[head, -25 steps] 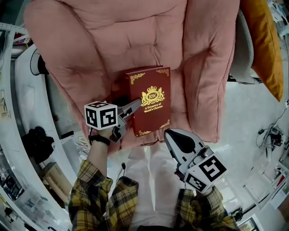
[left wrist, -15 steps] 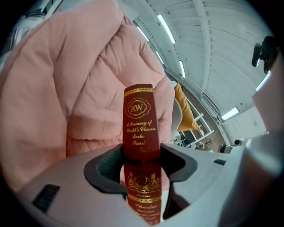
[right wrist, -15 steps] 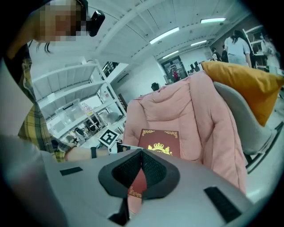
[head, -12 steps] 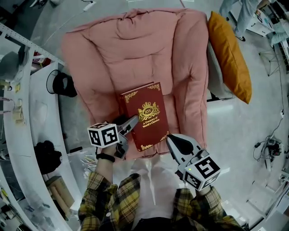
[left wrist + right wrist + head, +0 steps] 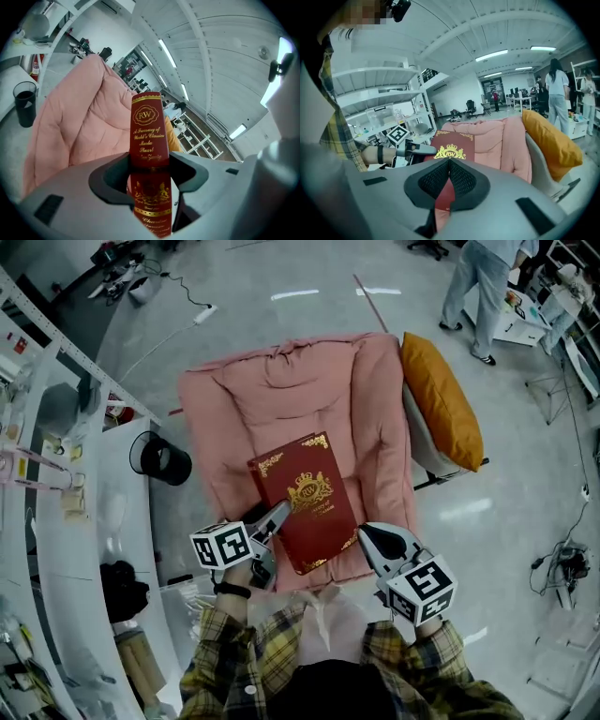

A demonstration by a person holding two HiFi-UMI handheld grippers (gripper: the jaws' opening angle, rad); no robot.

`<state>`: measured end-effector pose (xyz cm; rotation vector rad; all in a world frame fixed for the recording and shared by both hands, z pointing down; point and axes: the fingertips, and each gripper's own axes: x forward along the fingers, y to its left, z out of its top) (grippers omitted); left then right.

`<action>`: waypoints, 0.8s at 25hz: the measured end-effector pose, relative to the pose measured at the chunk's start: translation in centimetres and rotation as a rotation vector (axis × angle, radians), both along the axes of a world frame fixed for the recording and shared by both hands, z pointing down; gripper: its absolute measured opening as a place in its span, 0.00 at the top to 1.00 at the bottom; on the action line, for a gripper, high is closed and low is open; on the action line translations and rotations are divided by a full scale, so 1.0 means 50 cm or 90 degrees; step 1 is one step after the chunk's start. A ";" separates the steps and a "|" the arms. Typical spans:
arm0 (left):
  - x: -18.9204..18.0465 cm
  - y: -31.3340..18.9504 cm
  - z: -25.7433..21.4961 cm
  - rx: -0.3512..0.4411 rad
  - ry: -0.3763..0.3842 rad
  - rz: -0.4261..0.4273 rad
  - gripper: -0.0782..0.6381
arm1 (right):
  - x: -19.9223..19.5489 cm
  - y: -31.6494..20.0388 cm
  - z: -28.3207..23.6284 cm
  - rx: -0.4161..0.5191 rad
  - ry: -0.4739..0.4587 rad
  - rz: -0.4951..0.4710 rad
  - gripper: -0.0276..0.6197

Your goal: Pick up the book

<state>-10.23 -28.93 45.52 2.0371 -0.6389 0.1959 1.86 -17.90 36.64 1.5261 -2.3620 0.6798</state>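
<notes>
A dark red book (image 5: pixel 305 498) with gold print hangs tilted above the seat of a pink padded chair (image 5: pixel 281 399). My left gripper (image 5: pixel 278 514) is shut on its left edge, by the spine. In the left gripper view the spine (image 5: pixel 146 126) stands upright between the jaws of that gripper (image 5: pixel 149 164), touching both pads. My right gripper (image 5: pixel 367 535) hovers just off the book's near right corner; its pads meet at the tips with nothing clamped. In the right gripper view the cover (image 5: pixel 457 143) shows just beyond the shut jaws of the right gripper (image 5: pixel 450 161).
An orange cushion (image 5: pixel 441 409) leans on the chair's right side. A black bin (image 5: pixel 161 457) and a white curved desk (image 5: pixel 103 521) lie to the left. A person (image 5: pixel 483 277) stands at the far right on the grey floor.
Both grippers have risen. The book has come up off the chair seat in the left gripper's hold, and the right gripper has closed in on its near right corner.
</notes>
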 end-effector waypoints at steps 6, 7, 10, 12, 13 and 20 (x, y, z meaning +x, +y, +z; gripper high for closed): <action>-0.034 0.028 -0.100 0.022 0.028 -0.047 0.54 | 0.032 0.023 -0.053 0.026 0.010 0.039 0.93; -0.034 0.033 -0.116 0.024 0.036 -0.051 0.54 | 0.037 0.022 -0.065 0.034 0.011 0.043 0.93; -0.026 0.040 -0.172 0.038 0.060 -0.054 0.54 | 0.046 0.015 -0.108 0.066 0.013 0.047 0.93; -0.019 0.047 -0.213 0.052 0.081 -0.054 0.54 | 0.048 0.015 -0.135 0.085 0.014 0.046 0.93; -0.016 0.051 -0.232 0.058 0.094 -0.054 0.54 | 0.049 0.016 -0.148 0.093 0.014 0.045 0.93; -0.042 0.065 -0.302 0.058 0.141 -0.078 0.54 | 0.037 0.017 -0.221 0.143 0.021 0.031 0.93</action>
